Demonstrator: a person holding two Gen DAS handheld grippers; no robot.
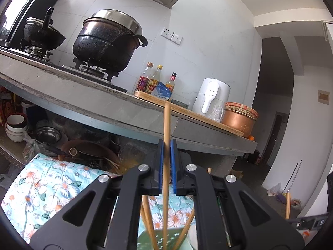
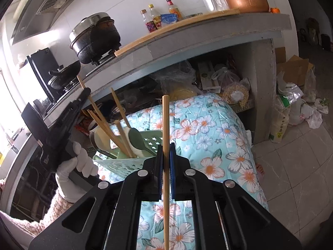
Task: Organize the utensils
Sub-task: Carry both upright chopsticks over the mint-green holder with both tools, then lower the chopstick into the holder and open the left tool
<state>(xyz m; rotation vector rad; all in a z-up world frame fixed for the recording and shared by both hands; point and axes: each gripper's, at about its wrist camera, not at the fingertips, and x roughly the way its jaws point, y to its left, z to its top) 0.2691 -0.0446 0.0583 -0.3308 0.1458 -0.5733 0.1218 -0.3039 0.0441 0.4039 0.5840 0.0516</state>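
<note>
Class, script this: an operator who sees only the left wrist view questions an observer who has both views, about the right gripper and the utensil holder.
Operator: Is the right side carrying anything?
Observer: Yes. The right gripper is shut on a single chopstick, which points up past its fingers.
Operator: I see only a green corner at the bottom of my picture. What is it?
Observer: It is a green holder with star cutouts. It holds several chopsticks and a dark green spoon.
Operator: Where does it stand?
Observer: On the floral cloth, left of the right gripper.
</note>
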